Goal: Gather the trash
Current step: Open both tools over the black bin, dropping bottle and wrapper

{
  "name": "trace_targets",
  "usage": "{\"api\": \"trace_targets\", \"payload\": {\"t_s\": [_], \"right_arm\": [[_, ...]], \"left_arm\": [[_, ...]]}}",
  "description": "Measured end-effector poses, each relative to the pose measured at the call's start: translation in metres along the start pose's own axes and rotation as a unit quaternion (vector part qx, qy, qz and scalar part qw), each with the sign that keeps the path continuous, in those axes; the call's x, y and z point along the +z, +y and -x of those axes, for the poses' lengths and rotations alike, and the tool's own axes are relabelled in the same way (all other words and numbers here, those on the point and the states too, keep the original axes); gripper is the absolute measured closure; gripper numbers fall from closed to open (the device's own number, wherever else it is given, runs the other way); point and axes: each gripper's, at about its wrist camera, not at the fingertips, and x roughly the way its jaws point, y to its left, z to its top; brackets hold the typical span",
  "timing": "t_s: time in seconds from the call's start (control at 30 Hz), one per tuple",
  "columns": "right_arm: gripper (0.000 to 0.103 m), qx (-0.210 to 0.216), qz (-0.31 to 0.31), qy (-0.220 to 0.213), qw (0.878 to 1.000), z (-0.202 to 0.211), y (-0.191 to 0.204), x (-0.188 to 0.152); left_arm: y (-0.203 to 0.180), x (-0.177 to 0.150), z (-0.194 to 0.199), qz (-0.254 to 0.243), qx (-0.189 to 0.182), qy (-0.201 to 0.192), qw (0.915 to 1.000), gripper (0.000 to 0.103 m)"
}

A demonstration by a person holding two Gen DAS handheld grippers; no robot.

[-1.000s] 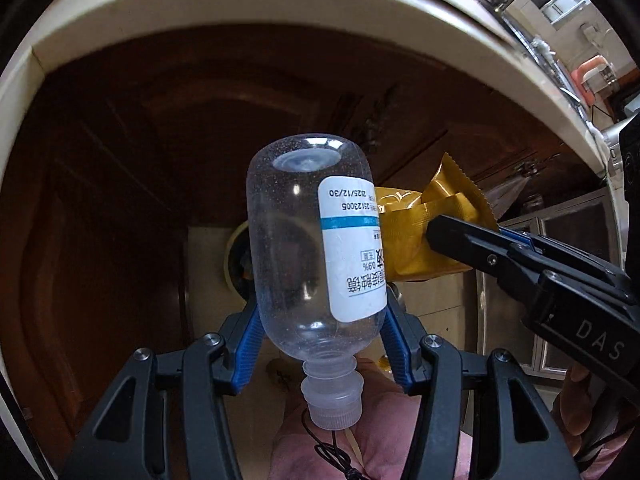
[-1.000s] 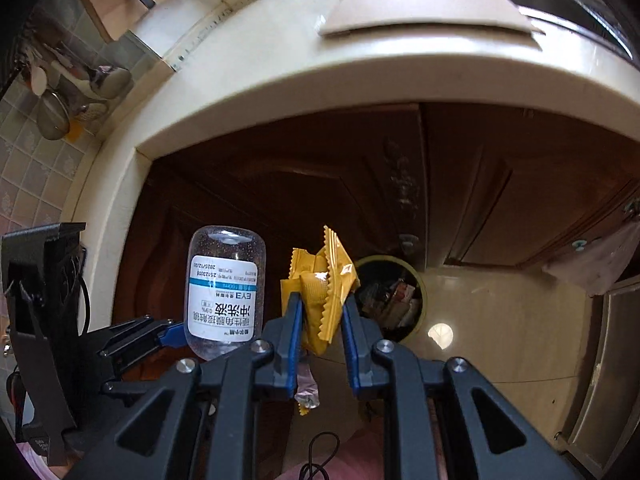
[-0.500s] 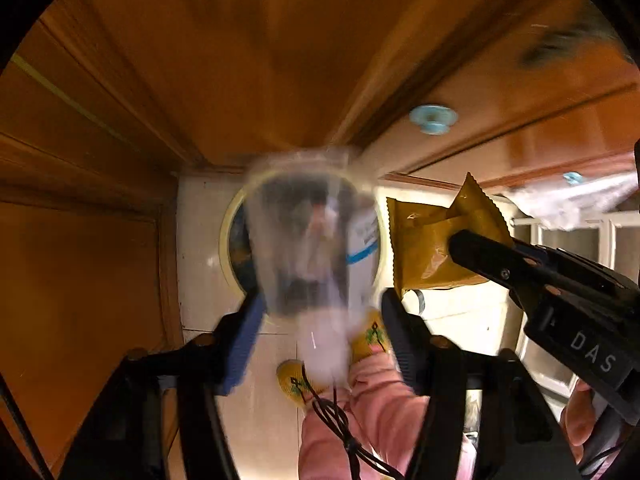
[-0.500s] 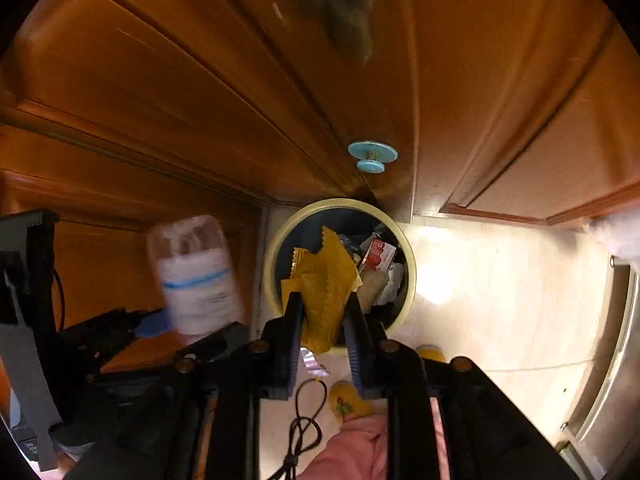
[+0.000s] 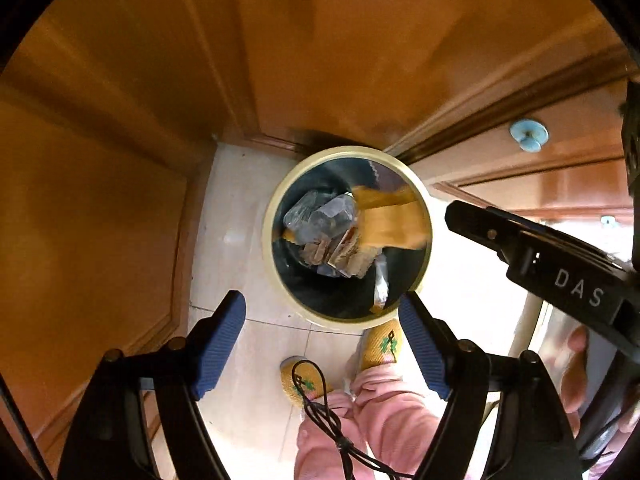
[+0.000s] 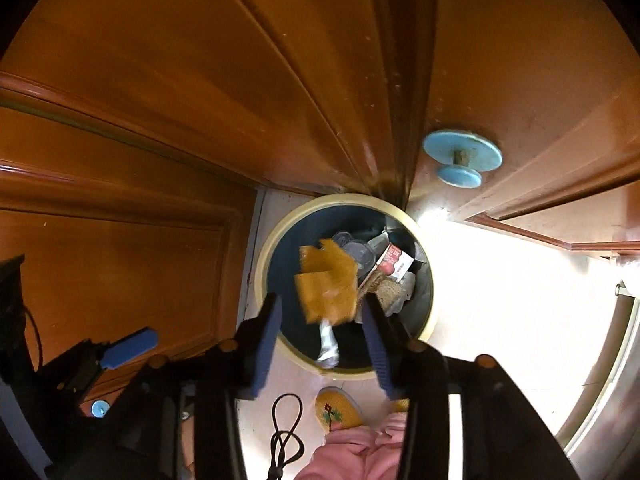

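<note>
A round bin with a cream rim [image 5: 267, 236] [image 6: 260, 276] stands on the floor right below both grippers. My left gripper [image 5: 322, 320] points down over it, jaws opening, with nothing between the blue pads [image 5: 222, 340]. The clear bottle [image 5: 320, 216] lies inside among other trash. My right gripper [image 6: 320, 304] also hangs over the bin, jaws opening. The yellow wrapper [image 6: 326, 288] [image 5: 394, 220] is blurred and loose below its fingers, dropping into the bin with no pad touching it.
Brown wooden cabinet doors [image 6: 160, 100] surround the bin, one with a blue knob [image 6: 462, 158] [image 5: 528, 134]. A person's yellow slippers [image 5: 380, 344] and pink trousers [image 5: 384, 420] are just in front of the bin. A black cable [image 6: 286, 432] dangles there.
Both grippers came down from counter height to just above the bin and opened. The bottle left the left jaws and the yellow wrapper left the right jaws, both going into the bin.
</note>
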Motion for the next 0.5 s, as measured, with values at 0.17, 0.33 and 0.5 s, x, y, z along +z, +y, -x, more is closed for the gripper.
{"api": "trace_targets", "payload": {"t_s": [0.17,0.33,0.5], "right_arm": [[0.056,-0.003,-0.003,-0.003,1.000,0.007,0.002,-0.002],[0.056,-0.010,0.006,-0.006,1.000,0.020,0.006,-0.012],[0.056,-0.009,0.001,-0.006,1.000,0.042,0.012,-0.025]], "left_arm": [[0.012,-0.003,0.015,0.027,0.003,-0.019,0.9994,0.026],[0.018,-0.006,0.030,0.026,0.008,-0.034,0.9991,0.026],[0.011,-0.012,0.060,0.017,0.012,-0.050,0.9985,0.026]]}}
